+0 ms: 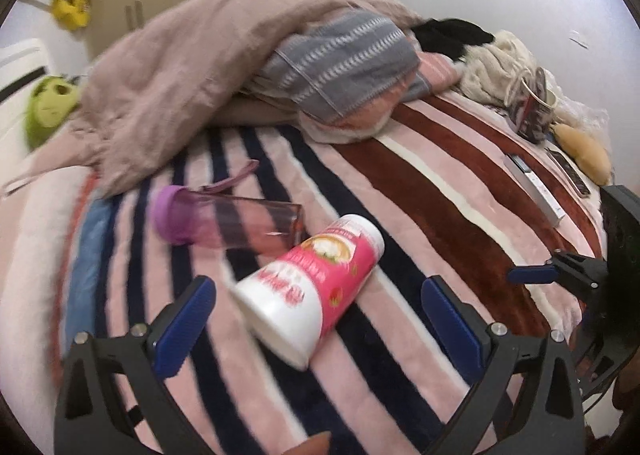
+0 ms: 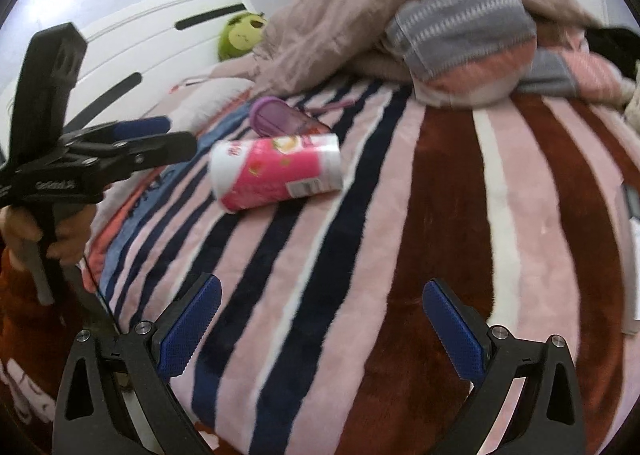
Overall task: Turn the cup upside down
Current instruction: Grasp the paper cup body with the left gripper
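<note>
Lying sideways on striped blanket (image 1: 420,191), pink-and-white cup (image 1: 310,287); both grippers spread apart.

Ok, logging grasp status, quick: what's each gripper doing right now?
Left gripper: open, empty, the pink cup lying between its fingers.
Right gripper: open, empty.

The bed (image 1: 440,183) is being viewed from above and from its near edge by both fisheye cameras, each being aimed forward between its own blue-padded tongs. The left wrist view is being held close over the pink-and-white cup (image 1: 312,287), which is being framed low and large between the left tongs (image 1: 320,319). The right wrist view is being taken from further back, with the cup lying well beyond the right tongs (image 2: 322,329). The cup, the purple bottle (image 2: 280,119), the striped blanket and the piled bedding are being shared by both views, and each view is catching the other tongs at its edge.
</note>
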Available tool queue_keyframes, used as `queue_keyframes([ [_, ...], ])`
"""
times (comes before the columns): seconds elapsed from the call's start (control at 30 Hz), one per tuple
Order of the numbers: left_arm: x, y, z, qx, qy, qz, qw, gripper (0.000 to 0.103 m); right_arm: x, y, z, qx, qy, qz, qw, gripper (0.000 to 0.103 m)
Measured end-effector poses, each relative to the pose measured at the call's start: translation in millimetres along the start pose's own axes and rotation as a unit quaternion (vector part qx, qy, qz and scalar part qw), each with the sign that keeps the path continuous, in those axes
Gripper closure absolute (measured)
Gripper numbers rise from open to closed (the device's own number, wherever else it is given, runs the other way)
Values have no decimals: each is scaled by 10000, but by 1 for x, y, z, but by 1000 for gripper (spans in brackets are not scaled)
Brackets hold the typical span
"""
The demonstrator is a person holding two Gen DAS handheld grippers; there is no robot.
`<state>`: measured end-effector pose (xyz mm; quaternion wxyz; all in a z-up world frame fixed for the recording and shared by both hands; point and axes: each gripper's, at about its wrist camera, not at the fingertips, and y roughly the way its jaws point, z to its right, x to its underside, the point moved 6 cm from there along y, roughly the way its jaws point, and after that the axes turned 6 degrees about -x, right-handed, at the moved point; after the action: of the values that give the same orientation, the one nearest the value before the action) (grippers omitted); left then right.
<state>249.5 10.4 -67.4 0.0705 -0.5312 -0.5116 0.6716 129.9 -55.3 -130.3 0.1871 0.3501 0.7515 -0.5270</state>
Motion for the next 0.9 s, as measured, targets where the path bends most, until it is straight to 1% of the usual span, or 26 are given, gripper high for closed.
queue_keyframes([
  [0.07, -5, 21, -6, 205, -74, -98, 9997, 1, -1, 10, 7, -117, 71, -112, 9998, 2],
  [0.13, -8, 40, -14, 222, -201, -223, 9993, 1, -1, 16, 10, -192, 55, -154, 9997, 2],
  [0.23, -10, 62, -21, 575, -308, -376, 9972, 1, -3, 24, 12, -197, 8, -175, 9997, 2],
  [0.27, -9, 70, -21, 789, -321, -478, 9952, 1, -3, 27, 12, -189, -2, -191, 9996, 2],
  [0.33, -6, 78, -20, 974, -313, -591, 9930, 1, -3, 32, 13, -184, -22, -228, 9996, 2],
  [0.37, -4, 83, -19, 1029, -290, -715, 9917, 1, -3, 34, 12, -181, -26, -239, 9995, 1],
  [0.43, 1, 90, -19, 1085, -286, -880, 9898, 1, -3, 37, 12, -178, -39, -247, 9995, 1],
  [0.5, 4, 91, -20, 1190, -290, -944, 9880, 3, -4, 37, 11, -199, -36, -229, 9995, 1],
  [0.57, 7, 90, -20, 1258, -304, -956, 9870, 15, -5, 37, 11, -254, 16, -216, 9994, 1],
  [0.6, 8, 90, -22, 1290, -323, -972, 9863, 15, -5, 38, 11, -275, 48, -219, 9994, 1],
  [0.67, 10, 86, -23, 1271, -328, -968, 9866, 21, -6, 39, 11, -316, 106, -227, 9992, 1],
  [0.77, 16, 81, -24, 1278, -364, -1050, 9856, 26, -7, 38, 12, -429, 218, -220, 9986, 1],
  [0.9, 25, 73, -27, 1205, -525, -1166, 9844, 29, -10, 38, 14, -653, 455, -198, 9966, 1],
])
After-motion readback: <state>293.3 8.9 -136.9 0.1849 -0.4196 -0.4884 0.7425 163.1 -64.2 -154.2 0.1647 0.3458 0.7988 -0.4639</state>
